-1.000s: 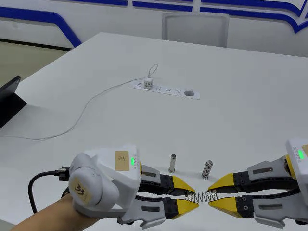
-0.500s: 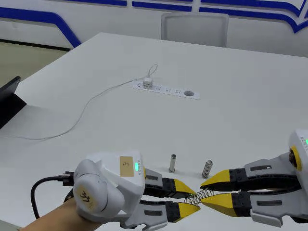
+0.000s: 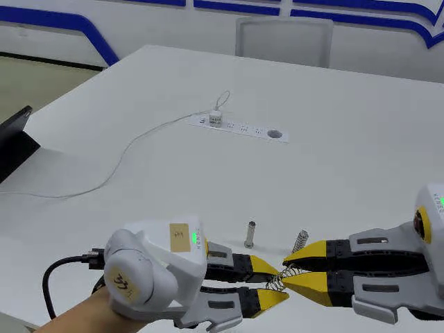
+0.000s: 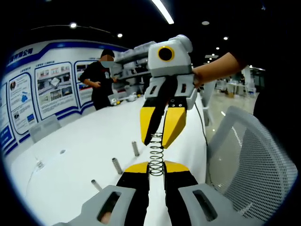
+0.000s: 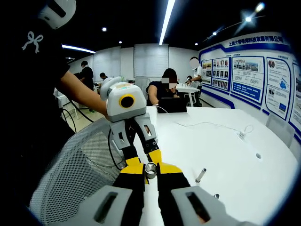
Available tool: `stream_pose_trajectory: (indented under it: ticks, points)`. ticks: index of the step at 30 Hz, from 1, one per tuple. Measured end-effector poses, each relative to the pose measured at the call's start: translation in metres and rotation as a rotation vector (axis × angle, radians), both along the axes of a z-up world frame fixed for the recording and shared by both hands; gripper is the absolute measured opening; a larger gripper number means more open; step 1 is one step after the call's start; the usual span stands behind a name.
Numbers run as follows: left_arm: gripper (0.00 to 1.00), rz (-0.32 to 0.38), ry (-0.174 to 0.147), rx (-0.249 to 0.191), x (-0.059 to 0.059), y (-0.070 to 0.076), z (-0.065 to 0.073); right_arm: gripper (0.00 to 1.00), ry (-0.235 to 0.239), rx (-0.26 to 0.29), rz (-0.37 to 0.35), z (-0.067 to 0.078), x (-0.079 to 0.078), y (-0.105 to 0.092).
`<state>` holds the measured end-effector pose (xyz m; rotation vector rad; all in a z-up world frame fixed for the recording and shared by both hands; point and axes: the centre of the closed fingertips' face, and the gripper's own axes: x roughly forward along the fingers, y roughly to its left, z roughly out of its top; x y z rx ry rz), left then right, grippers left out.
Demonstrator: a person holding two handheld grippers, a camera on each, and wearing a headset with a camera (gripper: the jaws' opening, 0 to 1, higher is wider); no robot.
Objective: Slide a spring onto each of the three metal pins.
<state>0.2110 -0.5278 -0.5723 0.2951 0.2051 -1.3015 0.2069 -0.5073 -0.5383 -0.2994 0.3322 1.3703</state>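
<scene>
— What do we have in the left gripper [image 4: 156, 168]?

— We see its yellow-tipped jaws drawn in to a narrow gap, pinching one end of a thin coiled metal spring [image 4: 156, 154]. The coil runs straight out from our jaws toward the right gripper [image 5: 150, 170].

— And does that one have hold of it too?

— Yes. In the right gripper view we look down the coil end-on, and it sits squeezed between the two yellow tips, which are nearly closed around it. In the left gripper view we see the same jaws bracketing the far end of the spring.

— So where is the spring, as we see it from the head view?

— It hangs in the air between the two sets of tips, low and near us, above the white table [image 3: 347, 159] and touching nothing else. It looks slightly bent rather than taut.

— What about the pins?

— Just beyond the tips we see a short bare metal pin [image 3: 250, 234] standing upright. To its right stands a second upright pin with a spring around it [image 3: 300, 241], close to the upper jaw of the right gripper. In the left gripper view we make out a third small pin [image 4: 96, 184] on the table; we cannot tell whether it carries a spring.

— Anything else on the table?

— A long white power strip [image 3: 239, 129] lies well beyond the pins, with a thin white cable [image 3: 125, 156] trailing off to the left.
</scene>
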Motion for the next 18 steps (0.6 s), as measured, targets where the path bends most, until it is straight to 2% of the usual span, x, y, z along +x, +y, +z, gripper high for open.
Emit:
stream_pose_trajectory:
  ticks: [6, 8, 12, 15, 18]
  points:
    - [0.11, 0.049, -0.008, -0.003, 0.007, 0.003, 0.0, 0.09, 0.0, -0.002, -0.026, 0.0, 0.007, 0.002]
    - [0.11, 0.062, 0.009, -0.021, 0.009, 0.005, 0.001, 0.09, -0.001, -0.002, -0.027, 0.001, 0.008, 0.002]
    - [0.12, 0.105, 0.015, -0.084, 0.013, 0.011, 0.01, 0.09, -0.005, 0.014, -0.035, 0.008, 0.012, 0.004]
    - [0.14, 0.128, 0.013, -0.062, 0.017, 0.017, 0.007, 0.09, -0.013, 0.018, -0.048, 0.012, 0.018, 0.005]
    - [0.18, 0.152, 0.015, -0.08, 0.02, 0.024, 0.007, 0.1, -0.023, 0.01, -0.064, 0.013, 0.023, 0.004]
